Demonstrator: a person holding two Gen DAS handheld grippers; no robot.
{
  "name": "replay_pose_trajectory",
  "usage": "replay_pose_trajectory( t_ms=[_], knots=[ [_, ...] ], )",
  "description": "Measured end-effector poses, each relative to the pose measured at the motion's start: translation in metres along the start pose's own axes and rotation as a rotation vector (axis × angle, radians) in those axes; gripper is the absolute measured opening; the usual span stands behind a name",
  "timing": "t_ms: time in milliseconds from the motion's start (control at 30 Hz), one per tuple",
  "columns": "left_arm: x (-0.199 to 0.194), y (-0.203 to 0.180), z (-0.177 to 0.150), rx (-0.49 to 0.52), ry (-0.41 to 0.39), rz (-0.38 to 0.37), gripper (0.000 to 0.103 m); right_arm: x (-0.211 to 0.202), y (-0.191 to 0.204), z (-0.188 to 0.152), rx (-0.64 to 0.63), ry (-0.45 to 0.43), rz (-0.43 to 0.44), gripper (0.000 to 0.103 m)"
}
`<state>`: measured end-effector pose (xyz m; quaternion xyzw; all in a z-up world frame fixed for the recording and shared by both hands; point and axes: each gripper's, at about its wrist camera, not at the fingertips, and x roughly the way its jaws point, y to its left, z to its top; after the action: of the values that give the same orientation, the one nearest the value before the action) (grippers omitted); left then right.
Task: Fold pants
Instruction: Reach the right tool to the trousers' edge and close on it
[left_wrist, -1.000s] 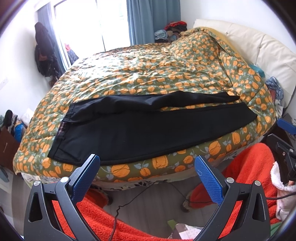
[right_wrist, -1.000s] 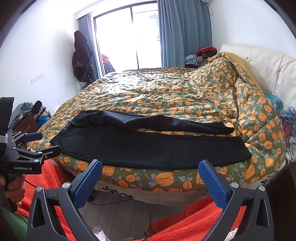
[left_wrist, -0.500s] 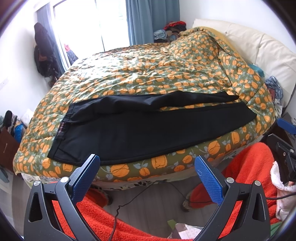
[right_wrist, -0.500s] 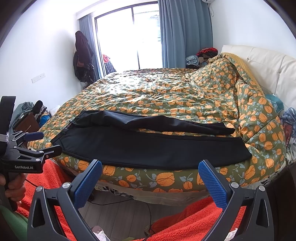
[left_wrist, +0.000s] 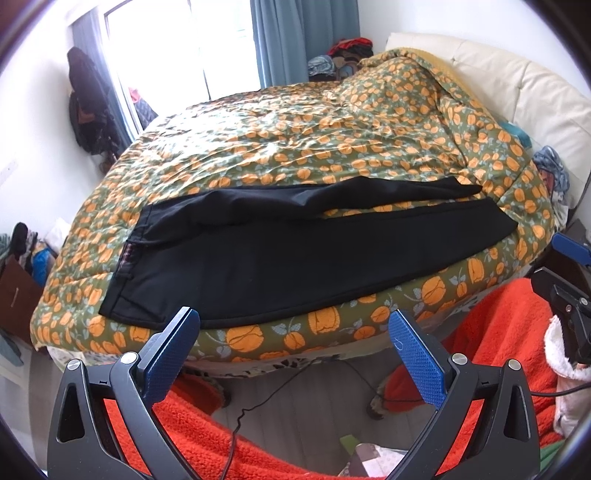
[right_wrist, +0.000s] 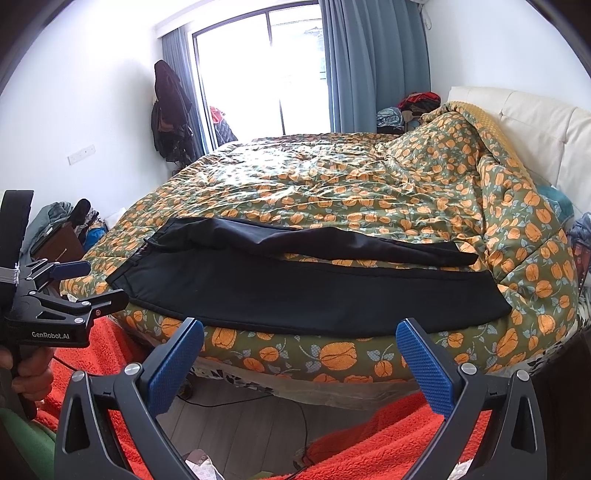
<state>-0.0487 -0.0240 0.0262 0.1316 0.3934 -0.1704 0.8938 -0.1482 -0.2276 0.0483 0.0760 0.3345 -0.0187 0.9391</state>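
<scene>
Left wrist view: both spread grippers (left_wrist: 293, 332) (right_wrist: 299, 341) empty; pants (left_wrist: 295, 254) hem overhangs bed edge.

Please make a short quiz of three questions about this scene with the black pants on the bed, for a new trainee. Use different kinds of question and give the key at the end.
1. True or false: the left gripper is shut on the black pants.
2. Multiple choice: where are the pants lying? A) on the floor; B) on the flowered quilt, near its front edge; C) on the white headboard.
3. Fill in the missing word: in the right wrist view, the right gripper has its jaws wide ____ and holds nothing.

Key: 1 false, its jaws stand apart, short of the cloth; 2 B; 3 open.
</scene>
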Motion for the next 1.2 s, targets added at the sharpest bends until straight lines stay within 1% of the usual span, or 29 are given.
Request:
replay_pose_trajectory(
  t_ms=[33, 100, 167, 200, 233, 300, 367, 433, 467, 500, 533, 567, 600, 667, 733, 800, 833, 867, 900, 933, 967, 1000, 1033, 1067, 1100, 1133, 1167, 1200],
  knots=[
    [0.000, 0.001, 0.004, 0.005, -0.008, 0.008, 0.102, 0.001, -0.003, 0.001, 0.005, 0.002, 0.020, 0.103],
    [-0.002, 0.004, 0.014, 0.012, -0.040, 0.026, 0.102, 0.006, -0.017, 0.004, 0.046, 0.010, 0.096, 0.103],
    [-0.006, 0.011, 0.028, 0.005, -0.081, 0.043, 0.102, 0.015, -0.050, 0.010, 0.121, 0.011, 0.152, 0.103],
    [-0.007, 0.015, 0.033, -0.004, -0.097, 0.048, 0.102, 0.021, -0.071, 0.015, 0.155, 0.015, 0.145, 0.103],
    [-0.007, 0.018, 0.037, -0.017, -0.107, 0.051, 0.102, 0.028, -0.095, 0.021, 0.180, 0.022, 0.119, 0.103],
    [-0.001, 0.024, 0.041, -0.044, -0.104, 0.053, 0.102, 0.050, -0.147, 0.034, 0.179, 0.057, 0.044, 0.103],
    [0.012, 0.028, 0.039, -0.069, -0.065, 0.048, 0.102, 0.087, -0.194, 0.044, 0.087, 0.152, -0.034, 0.103],
    [0.029, 0.027, 0.034, -0.087, 0.004, 0.041, 0.102, 0.134, -0.234, 0.047, -0.034, 0.293, -0.106, 0.102],
    [0.037, 0.026, 0.031, -0.096, 0.037, 0.037, 0.102, 0.155, -0.252, 0.046, -0.070, 0.350, -0.129, 0.100],
    [0.043, 0.024, 0.028, -0.103, 0.062, 0.035, 0.102, 0.175, -0.267, 0.048, -0.091, 0.399, -0.140, 0.092],
    [0.047, 0.023, 0.025, -0.106, 0.078, 0.038, 0.102, 0.190, -0.282, 0.050, -0.108, 0.430, -0.149, 0.088],
    [0.050, 0.021, 0.023, -0.105, 0.090, 0.045, 0.102, 0.202, -0.294, 0.054, -0.128, 0.443, -0.157, 0.088],
    [0.053, 0.019, 0.022, -0.101, 0.100, 0.056, 0.102, 0.214, -0.298, 0.062, -0.161, 0.445, -0.160, 0.088],
    [0.059, 0.016, 0.021, -0.091, 0.119, 0.074, 0.102, 0.238, -0.296, 0.076, -0.263, 0.453, -0.135, 0.088],
    [0.063, 0.014, 0.022, -0.086, 0.134, 0.080, 0.102, 0.264, -0.286, 0.084, -0.397, 0.489, -0.124, 0.088],
    [0.068, 0.012, 0.023, -0.082, 0.142, 0.082, 0.102, 0.292, -0.278, 0.087, -0.520, 0.531, -0.148, 0.088],
    [0.070, 0.011, 0.023, -0.077, 0.146, 0.084, 0.102, 0.304, -0.276, 0.087, -0.554, 0.556, -0.161, 0.086],
    [0.073, 0.010, 0.023, -0.073, 0.152, 0.087, 0.102, 0.314, -0.277, 0.086, -0.577, 0.588, -0.156, 0.084],
    [0.075, 0.009, 0.022, -0.069, 0.161, 0.088, 0.102, 0.323, -0.278, 0.085, -0.594, 0.636, -0.137, 0.068],
    [0.078, 0.009, 0.022, -0.066, 0.169, 0.088, 0.102, 0.330, -0.279, 0.084, -0.606, 0.704, -0.107, 0.033],
    [0.080, 0.009, 0.021, -0.064, 0.177, 0.087, 0.102, 0.333, -0.279, 0.083, -0.620, 0.772, -0.075, 0.013],
    [0.083, 0.010, 0.020, -0.065, 0.185, 0.087, 0.102, 0.329, -0.277, 0.088, -0.660, 0.804, -0.056, 0.004],
    [0.086, 0.011, 0.019, -0.069, 0.194, 0.086, 0.102, 0.323, -0.274, 0.099, -0.679, 0.813, -0.038, 0.004],
    [0.088, 0.012, 0.018, -0.076, 0.203, 0.084, 0.102, 0.317, -0.275, 0.119, -0.667, 0.808, -0.018, 0.004],
    [0.091, 0.013, 0.019, -0.084, 0.211, 0.080, 0.102, 0.312, -0.279, 0.144, -0.648, 0.783, -0.021, 0.004],
    [0.093, 0.014, 0.020, -0.093, 0.216, 0.074, 0.102, 0.311, -0.287, 0.174, -0.617, 0.739, -0.057, 0.004],
    [0.094, 0.015, 0.021, -0.100, 0.217, 0.067, 0.102, 0.313, -0.300, 0.206, -0.553, 0.687, -0.113, 0.004],
    [0.095, 0.015, 0.023, -0.105, 0.217, 0.061, 0.102, 0.318, -0.317, 0.236, -0.468, 0.638, -0.175, 0.013]
  ],
)
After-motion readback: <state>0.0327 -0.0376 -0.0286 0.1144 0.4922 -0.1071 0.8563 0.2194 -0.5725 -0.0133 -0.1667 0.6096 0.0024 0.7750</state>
